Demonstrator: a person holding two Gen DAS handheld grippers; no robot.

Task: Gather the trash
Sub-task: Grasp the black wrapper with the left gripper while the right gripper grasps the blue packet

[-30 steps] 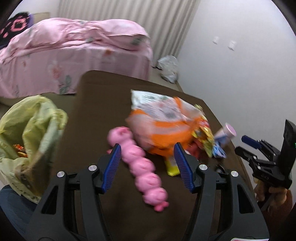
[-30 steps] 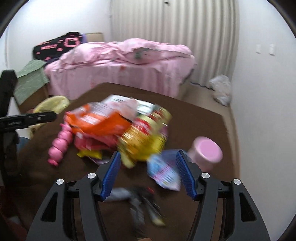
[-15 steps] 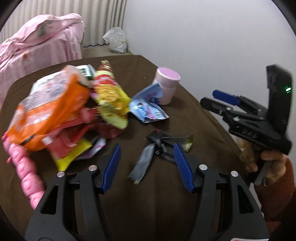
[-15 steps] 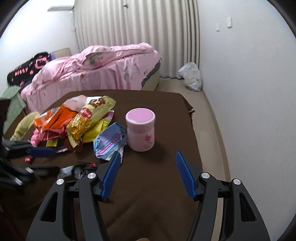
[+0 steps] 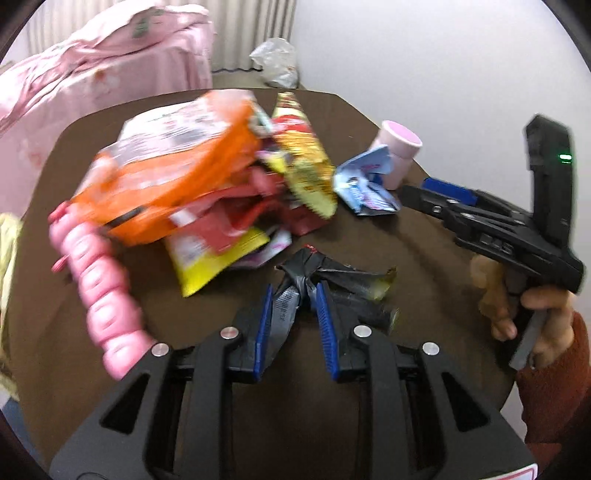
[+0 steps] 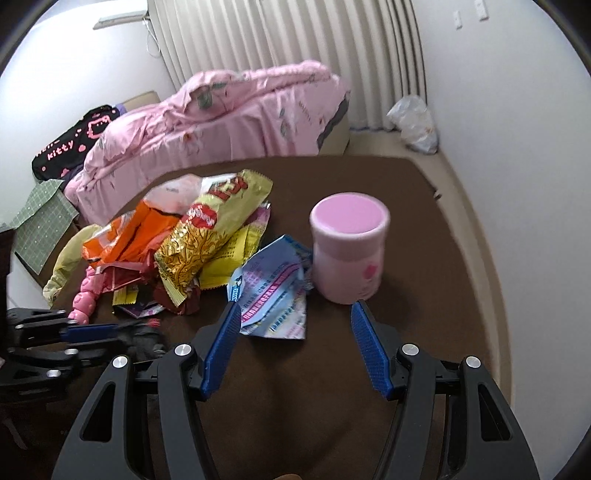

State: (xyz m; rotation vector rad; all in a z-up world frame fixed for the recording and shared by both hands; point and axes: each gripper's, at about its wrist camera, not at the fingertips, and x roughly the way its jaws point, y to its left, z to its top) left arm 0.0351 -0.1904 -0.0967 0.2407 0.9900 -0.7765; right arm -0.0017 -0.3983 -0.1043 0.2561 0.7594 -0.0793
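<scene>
One crumpled black-and-silver wrapper (image 5: pixel 295 295), twisted with a yellowish torn end, sits between the closing left gripper (image 5: pixel 294 291) pads; right gripper (image 6: pixel 295 325) gapes empty.

A brown table (image 6: pixel 388 369) is shown in front of a bed covered by a pink quilt (image 6: pixel 229 110). A pleated curtain (image 6: pixel 295 33) is hung behind it. A pink-lidded jar (image 6: pixel 349 243) is stood upright on the table; a pink segmented toy (image 5: pixel 103 295) is laid near its left edge.
</scene>
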